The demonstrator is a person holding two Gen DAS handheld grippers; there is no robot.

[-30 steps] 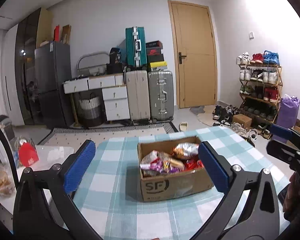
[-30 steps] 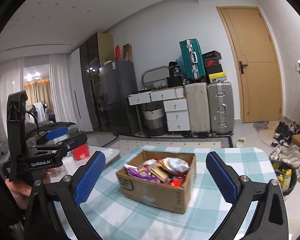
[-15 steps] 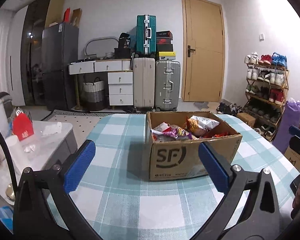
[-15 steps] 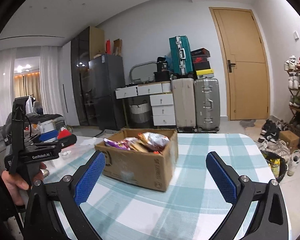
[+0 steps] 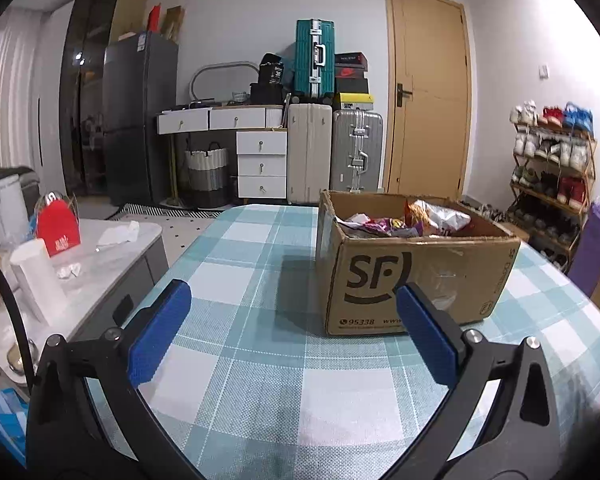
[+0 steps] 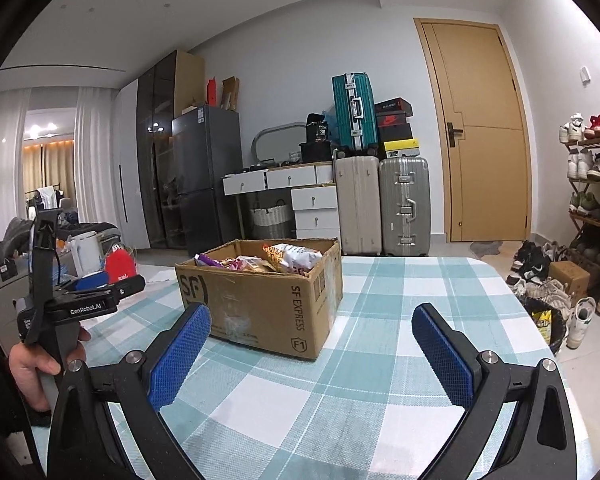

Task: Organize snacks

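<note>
Checked table (image 5: 260, 392), both tools low over the cloth, spread wide and empty.
Cardboard box (image 5: 412, 280) of snack packets (image 5: 436, 216) stands ahead of the left tool (image 5: 292, 332), toward its right finger; from the right tool (image 6: 312, 348), ahead and left.

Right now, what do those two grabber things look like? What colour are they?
Each grabber has black arms ending in two flat blue fingers with a bumpy, dotted surface, and shiny silver bolts at the joints. The left gripper and the right gripper look the same. Seen from the right camera, the left one has white letters reading GenRobot.AI, and a bare hand grips its handle.
</note>
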